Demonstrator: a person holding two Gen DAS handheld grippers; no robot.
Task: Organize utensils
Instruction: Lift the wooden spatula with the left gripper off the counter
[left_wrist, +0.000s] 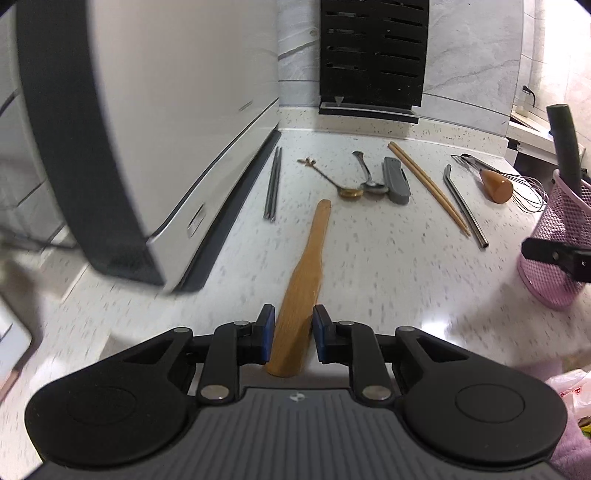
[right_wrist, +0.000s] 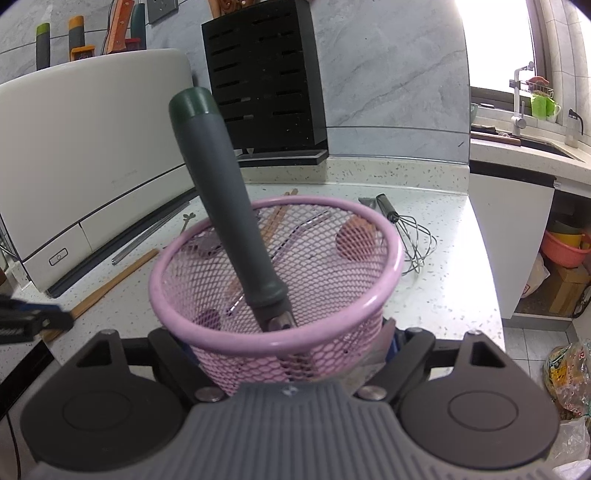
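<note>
Counter (left_wrist: 369, 266) bearing chopsticks (left_wrist: 428, 188), straw (left_wrist: 463, 206), whisk (left_wrist: 496, 184), spoons (left_wrist: 369, 184); pink basket (right_wrist: 280, 332) standing at its right, a grey-handled tool (right_wrist: 225, 203) leaning inside. Right gripper (right_wrist: 291, 350) clasping the basket; left gripper (left_wrist: 293, 332) straddling the spatula (left_wrist: 303, 284), pads (left_wrist: 267, 332) beside it, contact unclear.

surface: speckled white countertop (left_wrist: 369, 258) | on it: wooden spatula (left_wrist: 308, 266), chopsticks (left_wrist: 428, 188), metal straw (left_wrist: 463, 205), whisk (left_wrist: 498, 181), spoons (left_wrist: 364, 177)

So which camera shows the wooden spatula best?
The left wrist view: the wooden spatula lies full length between the left gripper's jaws. The right wrist view shows only part of its handle left of the pink basket.
</note>
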